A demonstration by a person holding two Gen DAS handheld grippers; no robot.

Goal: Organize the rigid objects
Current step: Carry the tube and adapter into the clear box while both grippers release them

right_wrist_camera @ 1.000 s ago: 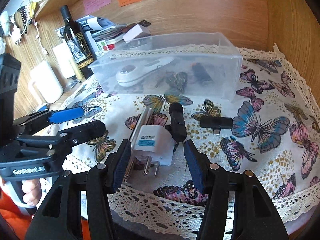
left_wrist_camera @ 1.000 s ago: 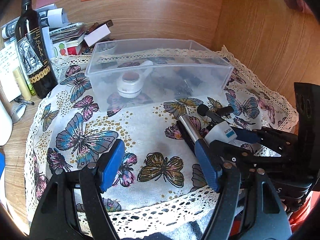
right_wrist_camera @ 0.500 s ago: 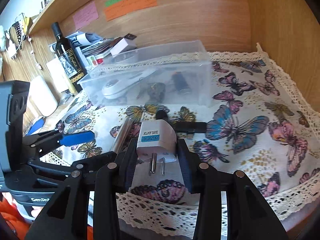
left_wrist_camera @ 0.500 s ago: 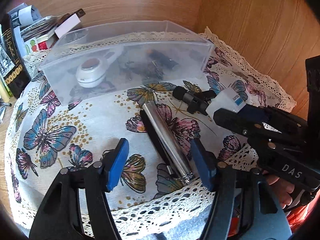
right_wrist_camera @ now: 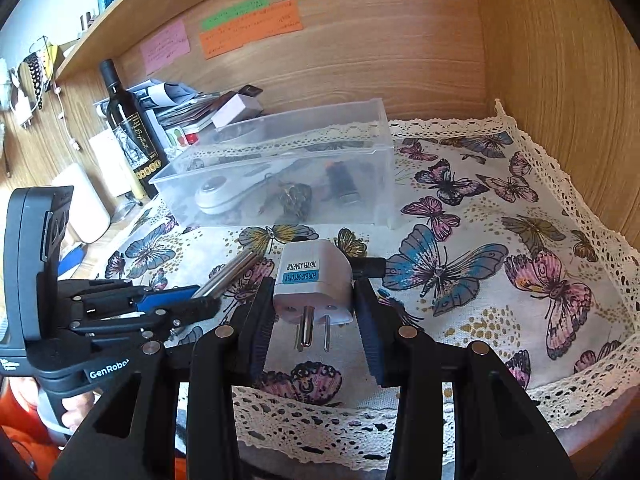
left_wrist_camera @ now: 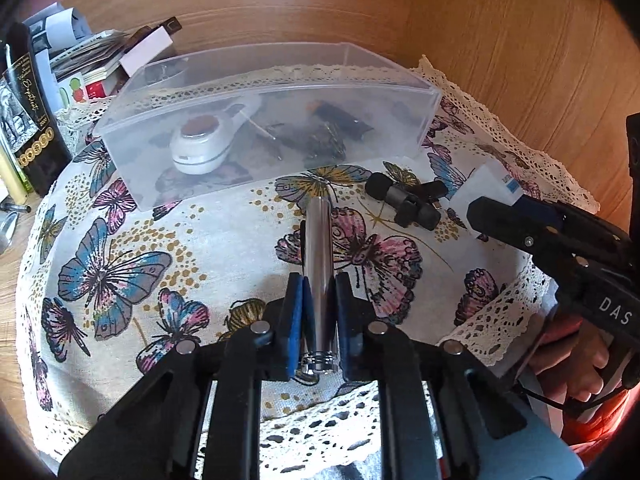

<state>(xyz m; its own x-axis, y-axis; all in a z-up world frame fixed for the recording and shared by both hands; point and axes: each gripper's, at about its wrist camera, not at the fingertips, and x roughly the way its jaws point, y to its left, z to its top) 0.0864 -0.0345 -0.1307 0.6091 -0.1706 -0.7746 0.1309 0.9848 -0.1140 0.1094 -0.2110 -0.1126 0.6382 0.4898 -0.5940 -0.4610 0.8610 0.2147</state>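
Currently we note left tongs [left_wrist_camera: 318, 312] clamped on metal tube [left_wrist_camera: 319, 264], gripped near its rear end, tube projecting forward over butterfly cloth [left_wrist_camera: 180, 240]. Right tongs [right_wrist_camera: 316, 312] clamped on white travel adaptor [right_wrist_camera: 314, 284], prongs facing camera. Clear bin [left_wrist_camera: 264, 120] sits ahead of both tongs, rim open. We judge step: carry to bin. Advise lifting tube level, clearing near wall before release; long overhang may pivot. Black mic [left_wrist_camera: 404, 204] remains right of left tongs.
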